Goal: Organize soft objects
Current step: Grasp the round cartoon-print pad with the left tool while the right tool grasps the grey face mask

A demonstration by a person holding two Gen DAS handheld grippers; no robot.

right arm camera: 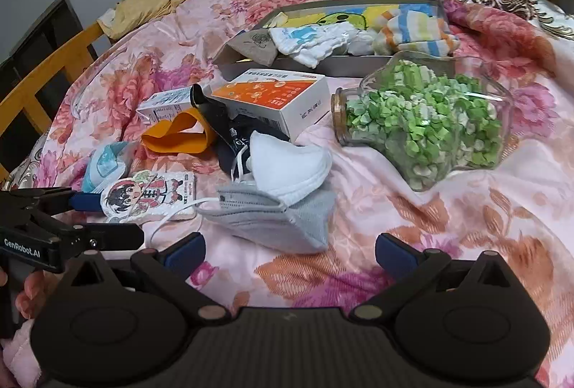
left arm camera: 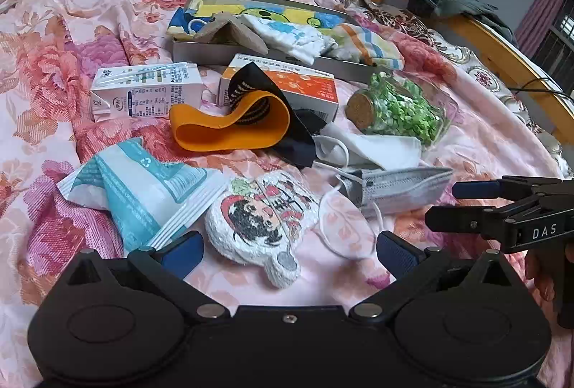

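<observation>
While both claws gape empty, a fuzzy cartoon-printed pouch [left arm camera: 262,223] and pleated grey mask [right arm camera: 276,219] lie on floral bedding [left arm camera: 53,40].

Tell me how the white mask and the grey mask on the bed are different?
The white mask is plain white and puffs up in a cone; the grey mask is grey, pleated and folded flatter. The white mask lies partly on top of the grey mask, which is nearer both open grippers. Both are face masks lying loose on the flowery bedspread, outside the tray.
</observation>
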